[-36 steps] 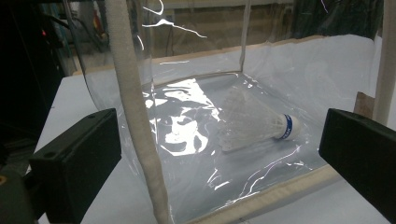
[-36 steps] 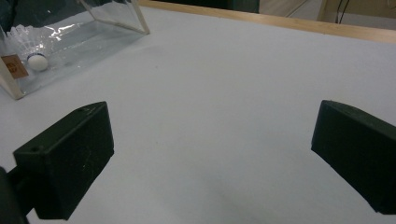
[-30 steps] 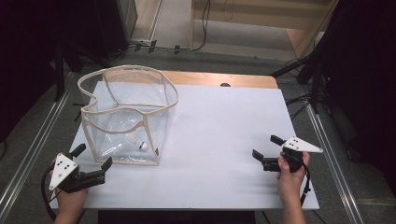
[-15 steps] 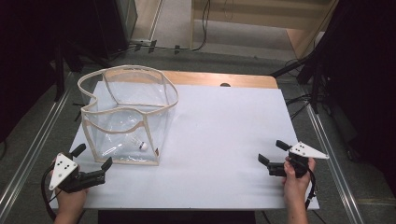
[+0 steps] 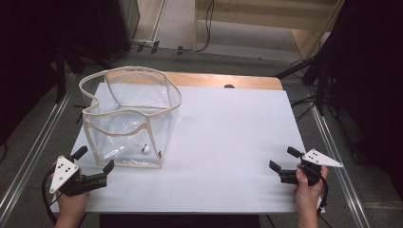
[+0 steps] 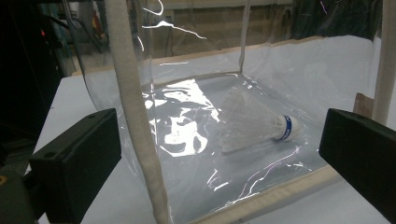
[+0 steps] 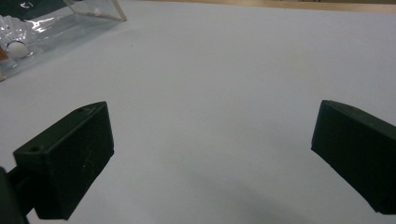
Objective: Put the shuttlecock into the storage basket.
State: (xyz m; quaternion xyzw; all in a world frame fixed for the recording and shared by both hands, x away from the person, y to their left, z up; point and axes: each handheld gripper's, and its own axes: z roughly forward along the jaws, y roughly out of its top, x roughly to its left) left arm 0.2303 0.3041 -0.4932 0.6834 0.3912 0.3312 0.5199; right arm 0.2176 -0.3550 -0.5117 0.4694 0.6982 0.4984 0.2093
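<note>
A clear plastic bag (image 5: 128,116) with cream fabric trim stands open on the left of the white table (image 5: 228,137). A white shuttlecock (image 5: 139,145) with a blue band lies on its side inside the bag (image 6: 196,93), seen through the wall as the shuttlecock (image 6: 254,127). My left gripper (image 5: 94,160) stands open at the near left, just in front of the bag's bottom edge, nothing between its jaws. My right gripper (image 5: 284,159) is open at the near right, low over bare table. The bag's corner (image 7: 56,23) and the shuttlecock's cork (image 7: 17,49) show far off in the right gripper view.
A wooden strip (image 5: 228,80) runs along the table's far edge. Metal rails (image 5: 28,156) flank both sides, with cables and dark stands on the floor beyond. White tabletop stretches between the bag and the right gripper.
My right gripper has drawn back toward the near right edge of the table. The left gripper and the bag have stayed put.
</note>
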